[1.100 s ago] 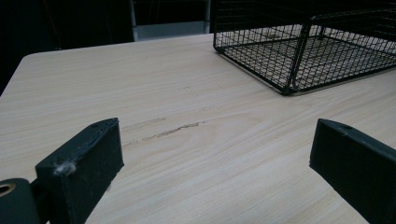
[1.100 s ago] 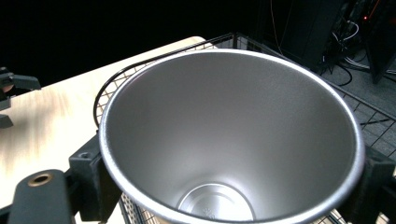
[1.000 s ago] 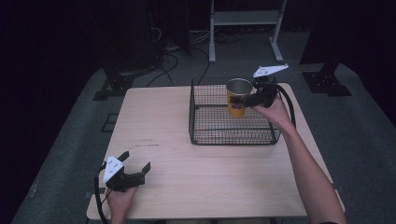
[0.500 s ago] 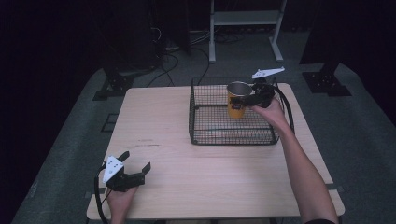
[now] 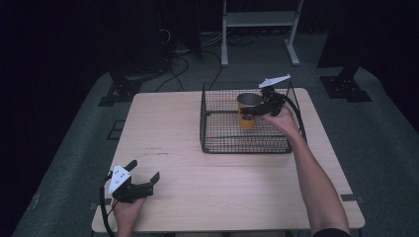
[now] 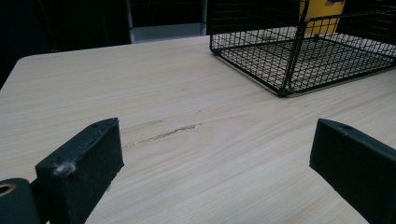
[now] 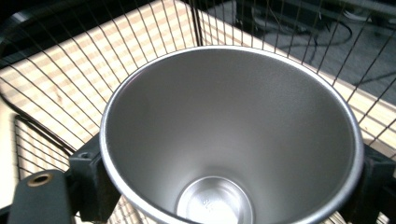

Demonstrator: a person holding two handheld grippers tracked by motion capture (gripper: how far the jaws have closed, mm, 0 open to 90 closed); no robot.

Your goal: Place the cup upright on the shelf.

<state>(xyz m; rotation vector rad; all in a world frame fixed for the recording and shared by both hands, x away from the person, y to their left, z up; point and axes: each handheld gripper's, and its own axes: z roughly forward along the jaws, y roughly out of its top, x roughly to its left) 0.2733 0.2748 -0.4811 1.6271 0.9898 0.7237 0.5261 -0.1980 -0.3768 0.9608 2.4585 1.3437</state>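
Holding the cup [image 5: 248,110] upright in the basket [image 5: 217,143].
The right gripper [image 5: 260,106] clasped its sides from the right; the left gripper [image 5: 143,180] rested wide, far off.

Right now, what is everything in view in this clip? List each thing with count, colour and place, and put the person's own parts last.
Light wooden table: one, pale wood, centre of the high view.
Black wire basket: one, black, on the table's far right part.
Steel cup with yellow outer wall: one, silver inside, yellow outside, upright in the basket, empty.
White metal shelf frame: one, white, on the floor beyond the table.
Black cables: several, black, on the floor behind the table.
Left tongs: one, black with a grey plate, open, near the table's near left corner.
Right tongs: one, black, shut on the cup's wall in the basket.
Forearms: two, coming in from the bottom edge.
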